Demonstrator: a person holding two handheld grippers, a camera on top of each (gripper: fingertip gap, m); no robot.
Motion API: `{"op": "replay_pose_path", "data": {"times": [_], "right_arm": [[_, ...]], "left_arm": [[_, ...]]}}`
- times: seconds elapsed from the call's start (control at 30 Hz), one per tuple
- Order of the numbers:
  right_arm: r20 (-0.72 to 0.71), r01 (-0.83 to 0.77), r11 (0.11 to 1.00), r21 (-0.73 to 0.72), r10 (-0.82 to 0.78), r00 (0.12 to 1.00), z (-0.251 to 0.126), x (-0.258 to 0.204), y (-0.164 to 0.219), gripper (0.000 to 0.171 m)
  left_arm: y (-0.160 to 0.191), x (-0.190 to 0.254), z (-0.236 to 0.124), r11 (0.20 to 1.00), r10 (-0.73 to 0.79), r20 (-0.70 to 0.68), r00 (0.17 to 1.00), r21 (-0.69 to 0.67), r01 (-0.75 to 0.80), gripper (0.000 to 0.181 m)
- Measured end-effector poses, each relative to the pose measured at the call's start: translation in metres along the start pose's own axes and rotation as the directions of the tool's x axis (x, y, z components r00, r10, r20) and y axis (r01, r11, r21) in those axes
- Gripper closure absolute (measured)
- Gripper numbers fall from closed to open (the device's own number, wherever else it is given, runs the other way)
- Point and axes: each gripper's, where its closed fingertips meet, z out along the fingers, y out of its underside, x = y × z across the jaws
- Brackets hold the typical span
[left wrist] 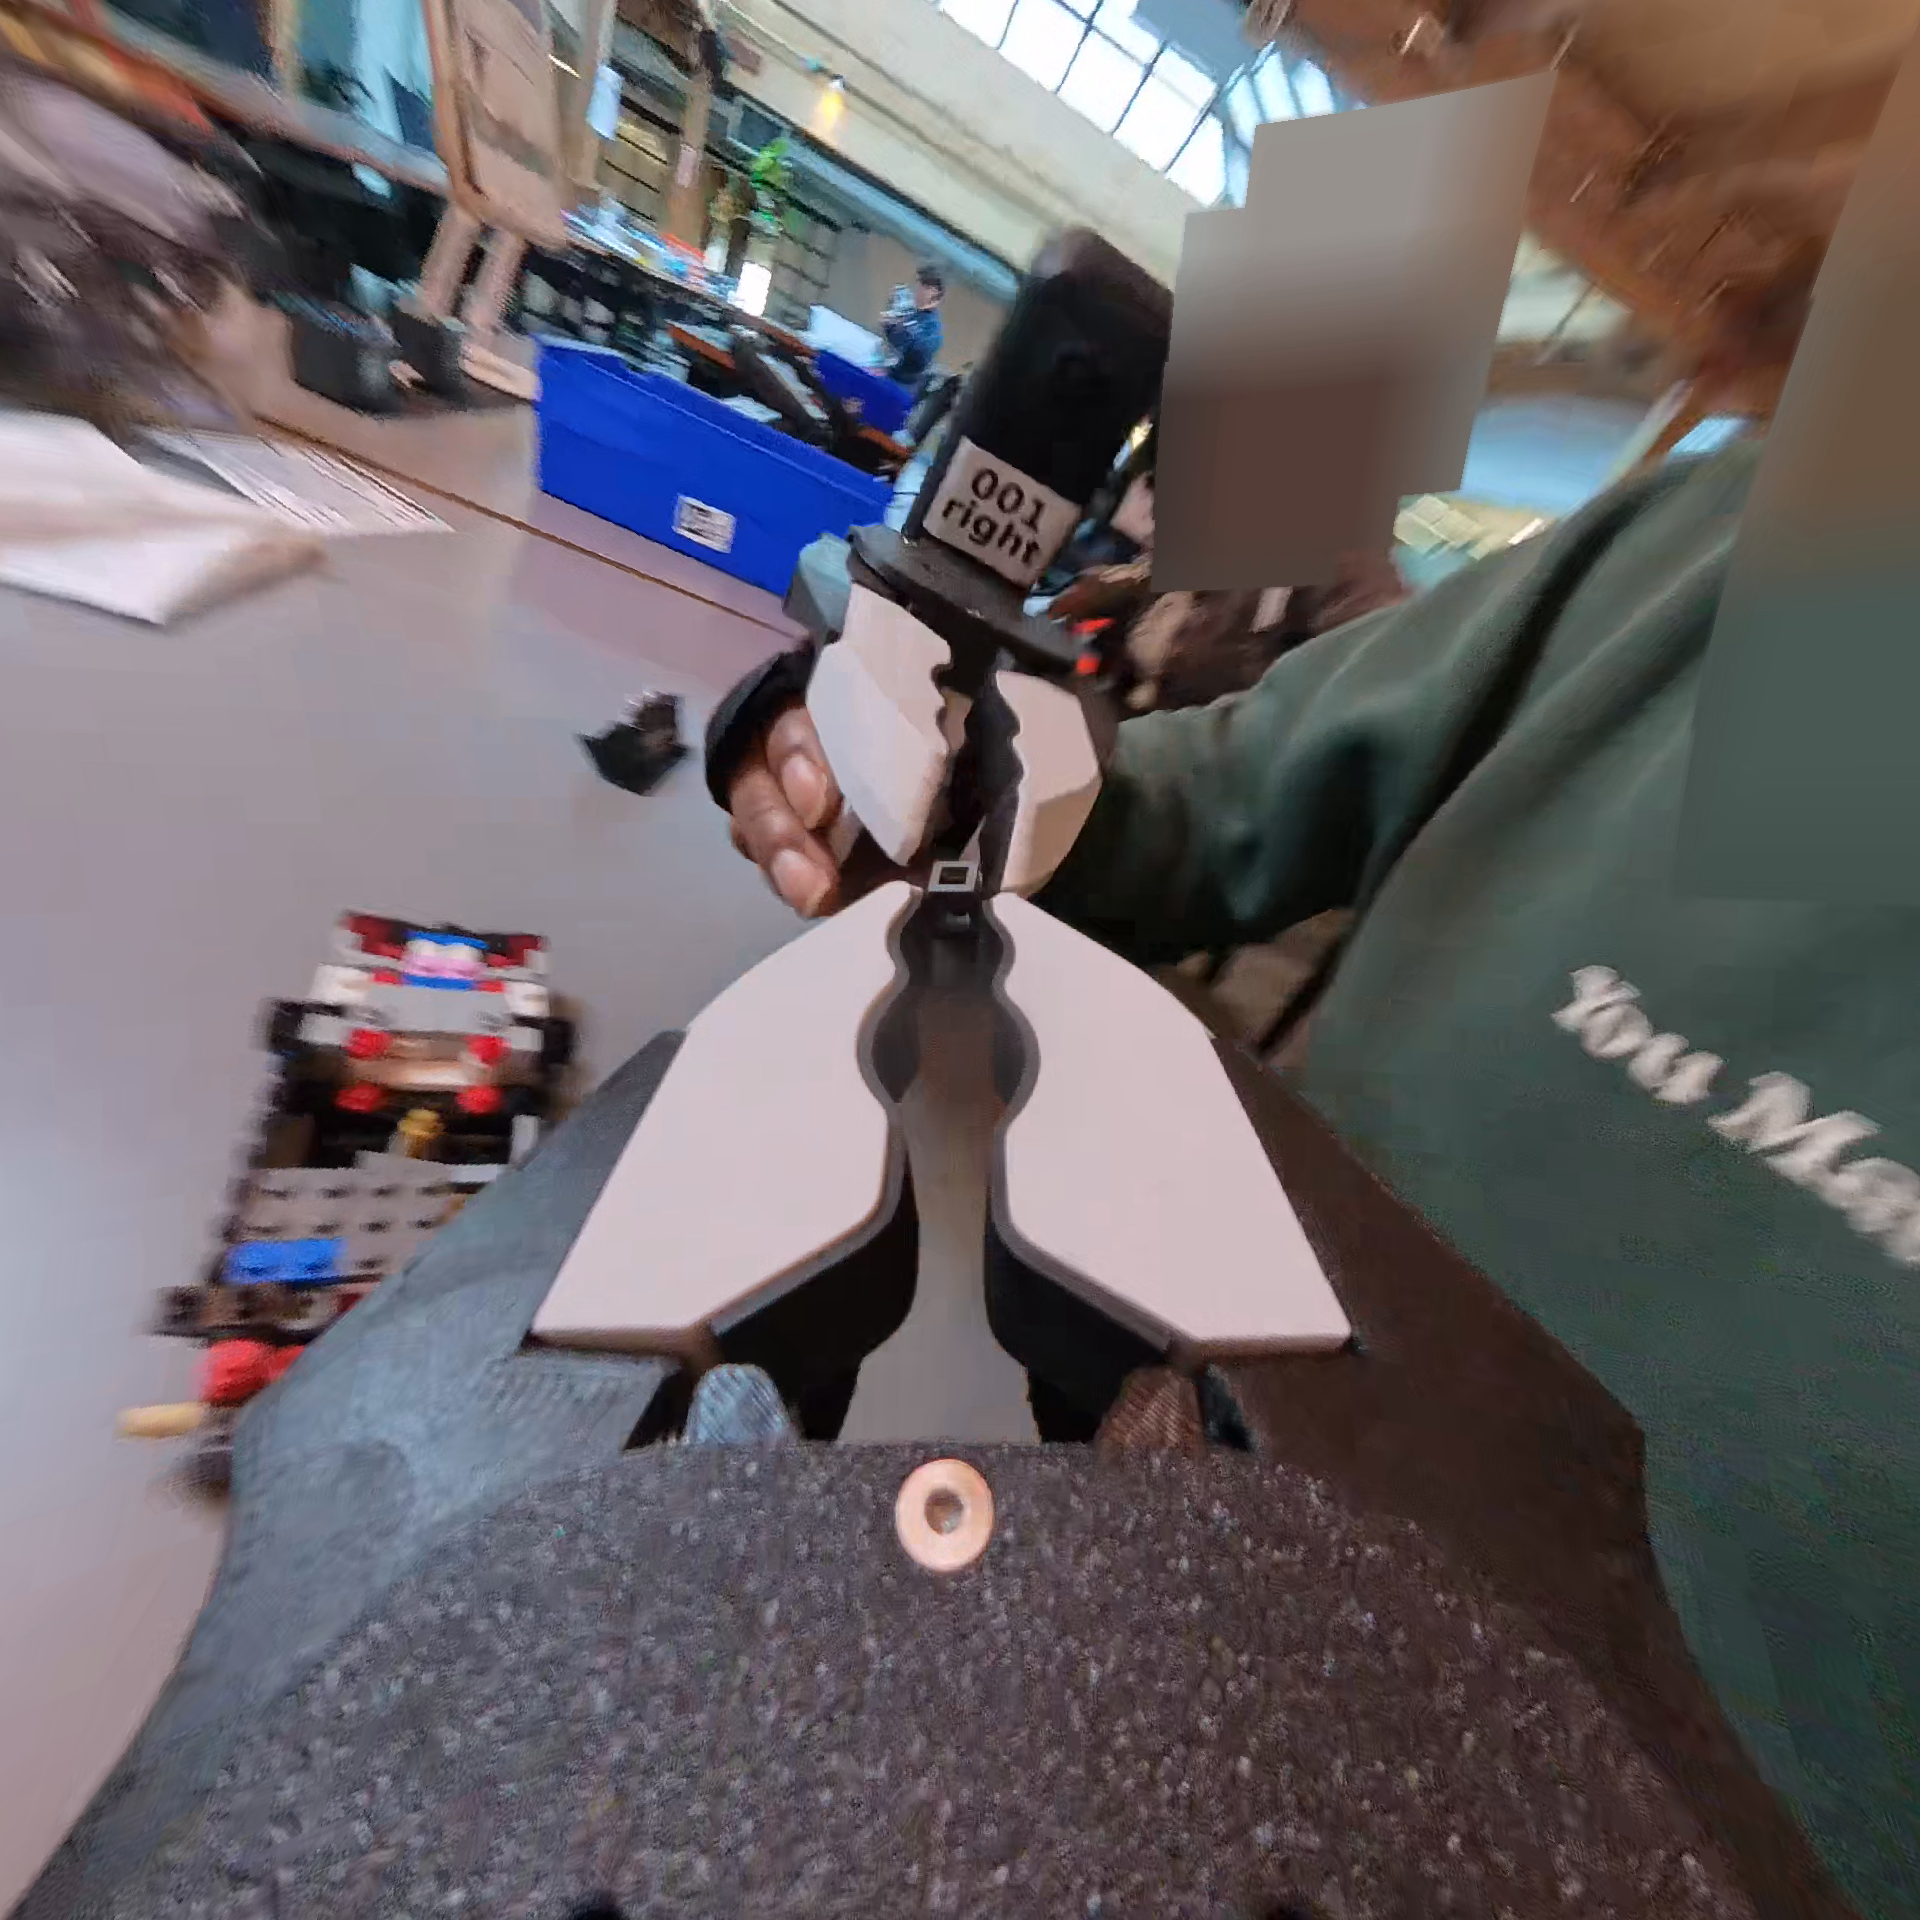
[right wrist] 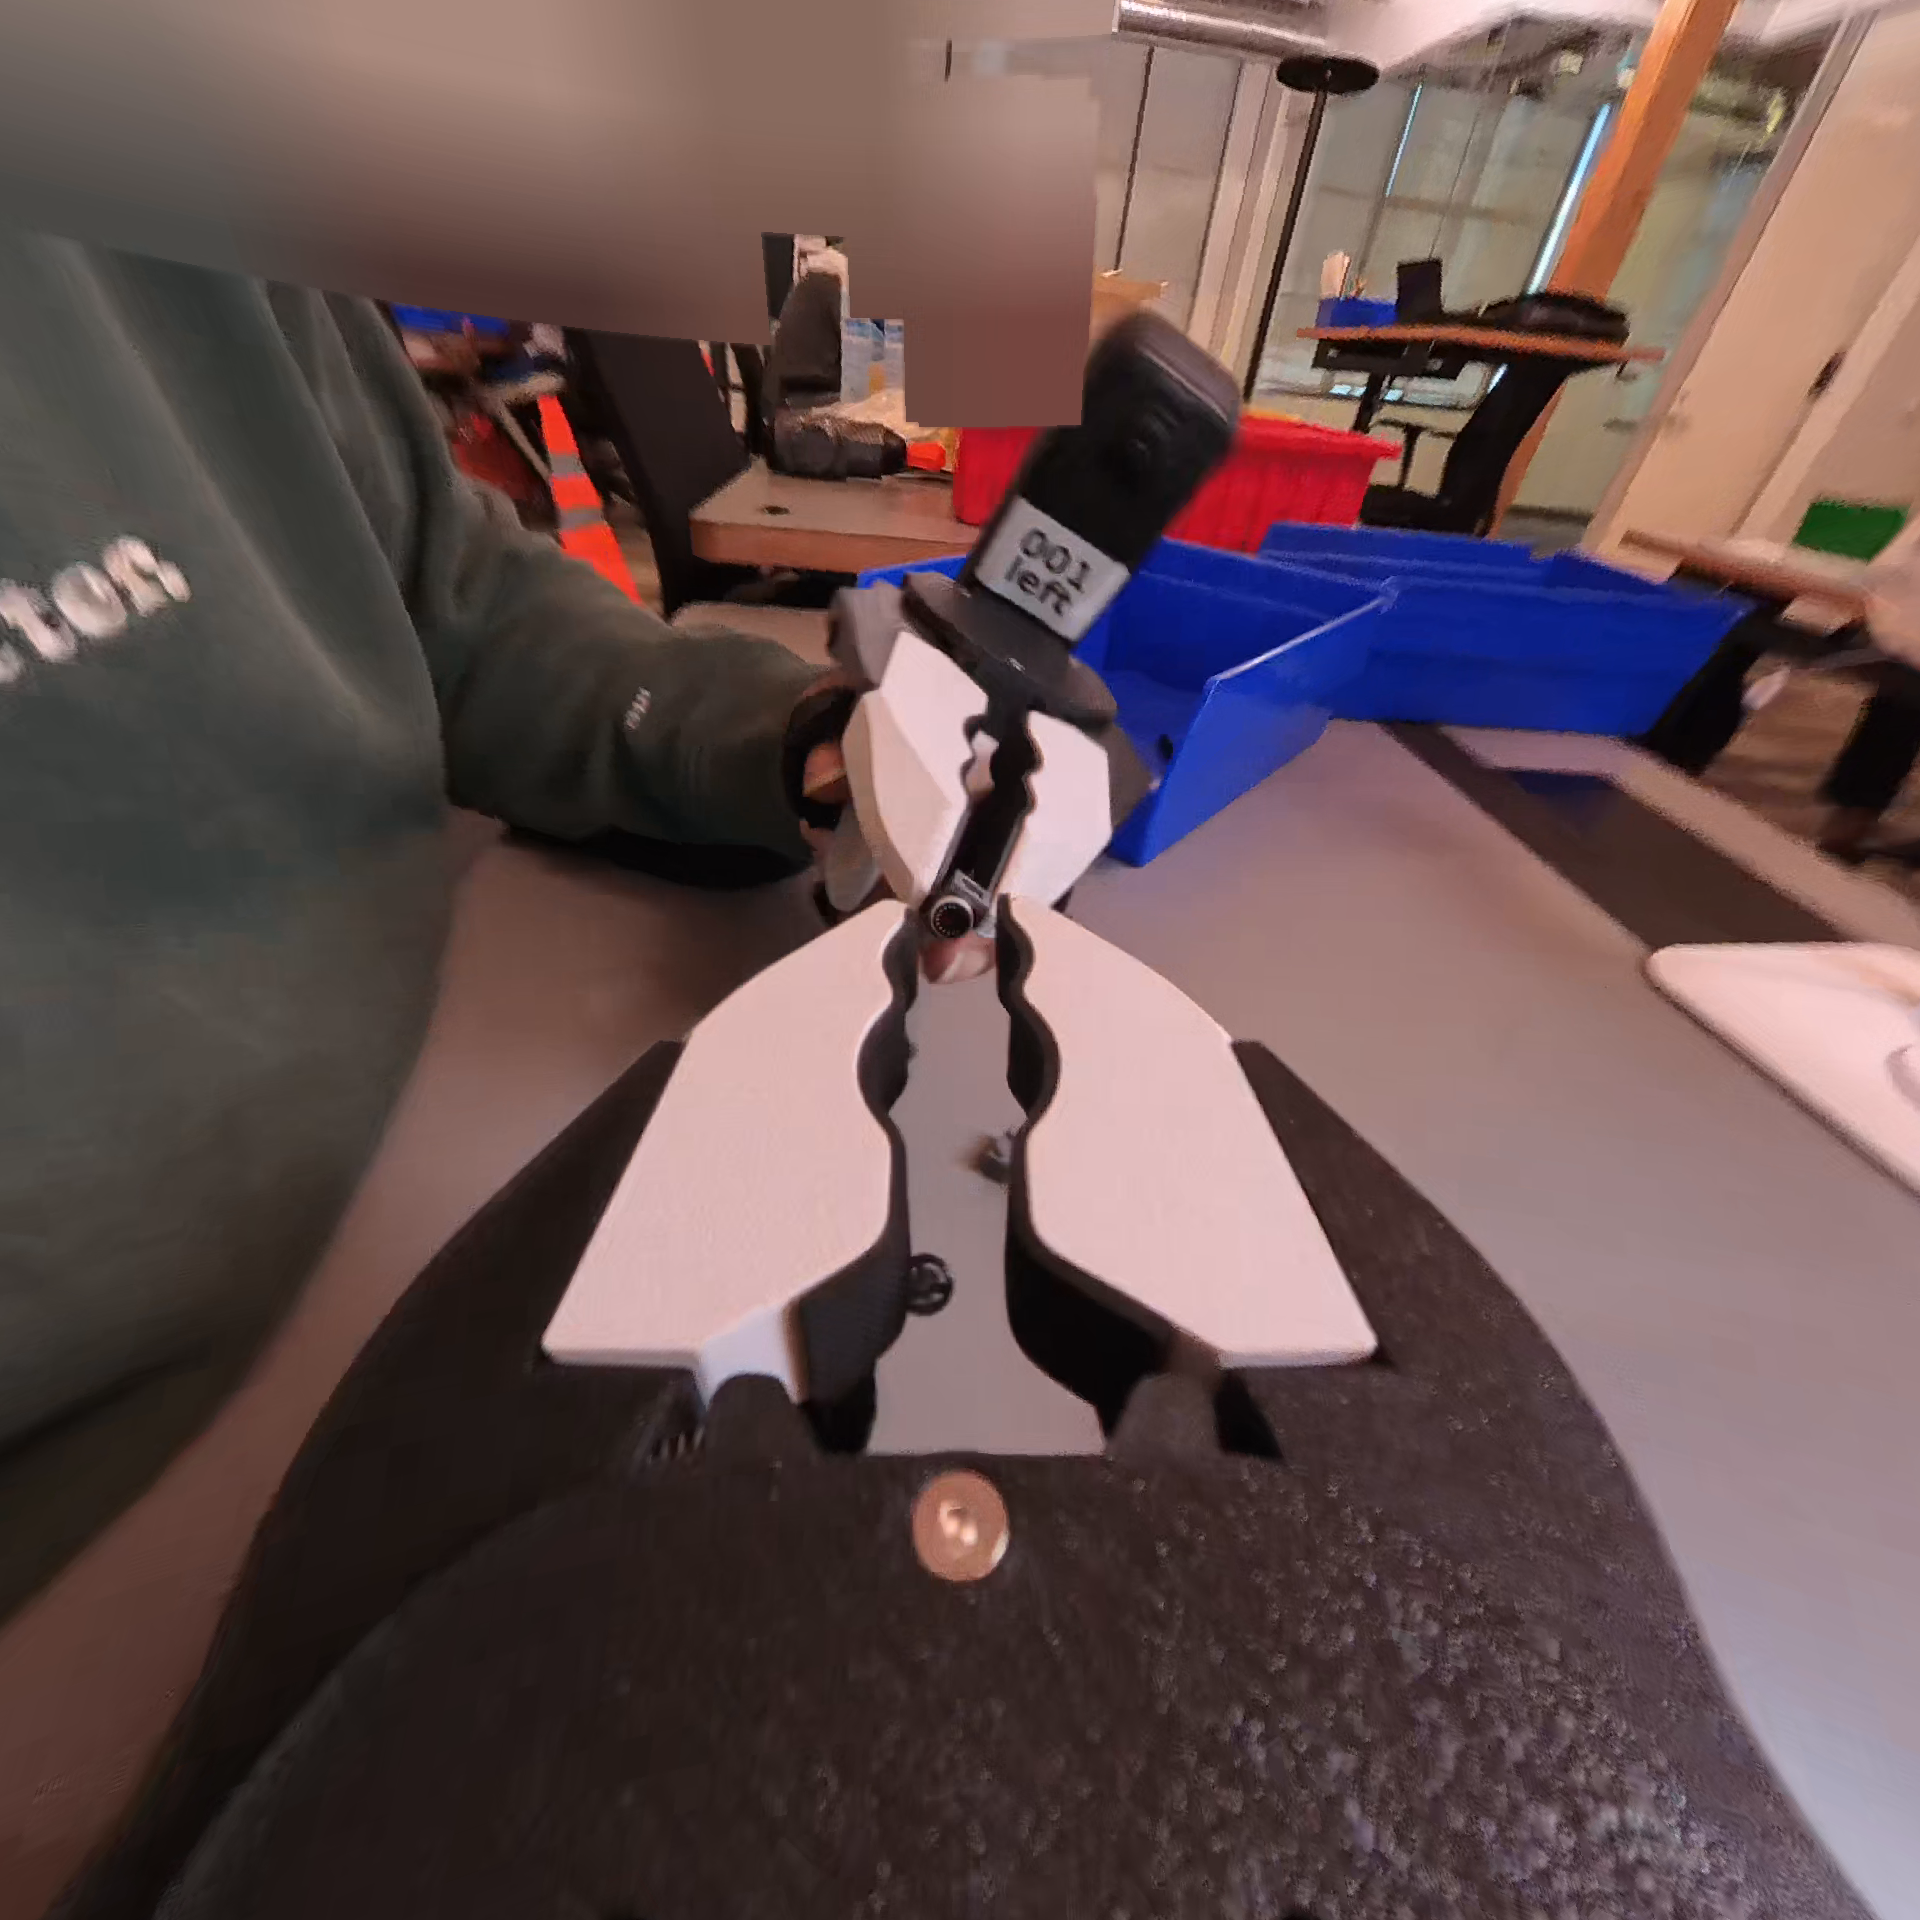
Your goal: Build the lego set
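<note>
Both tools meet tip to tip above the table, left tool (left wrist: 951,925) and right tool (right wrist: 961,925) each pinching the same small piece (right wrist: 954,914), likely passing it across.

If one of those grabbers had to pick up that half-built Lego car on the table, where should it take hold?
Probably across the Lego car's black body, behind its red and white end, coming down from above with one finger on each long side. It lies flat on the grey table, and those sides look straighter than the knobbly top. Blur hides finer detail.
</note>
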Motion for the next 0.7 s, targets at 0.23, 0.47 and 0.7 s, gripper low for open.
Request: {"op": "replay_pose_path", "data": {"times": [0.23,0.47,0.7], "right_arm": [[0.02,-0.194,0.981,0.007,0.194,0.981,-0.0005,0.0093,0.0016,0.156],[0.001,-0.161,0.987,-0.008,0.161,0.987,0.003,0.0078,0.0035,0.163],[0.009,-0.148,0.989,-0.029,0.149,0.989,0.0034,0.0064,0.0059,0.164]], "left_arm": [[-0.0046,-0.0066,-0.0005,0.949,0.315,0.181,0.932,-0.054,-0.31,0.173],[-0.0033,-0.0092,-0.0004,0.937,0.349,0.203,0.915,-0.079,-0.34,0.173],[-0.0014,-0.0094,0.0014,0.931,0.364,0.208,0.908,-0.095,-0.352,0.17]]}}
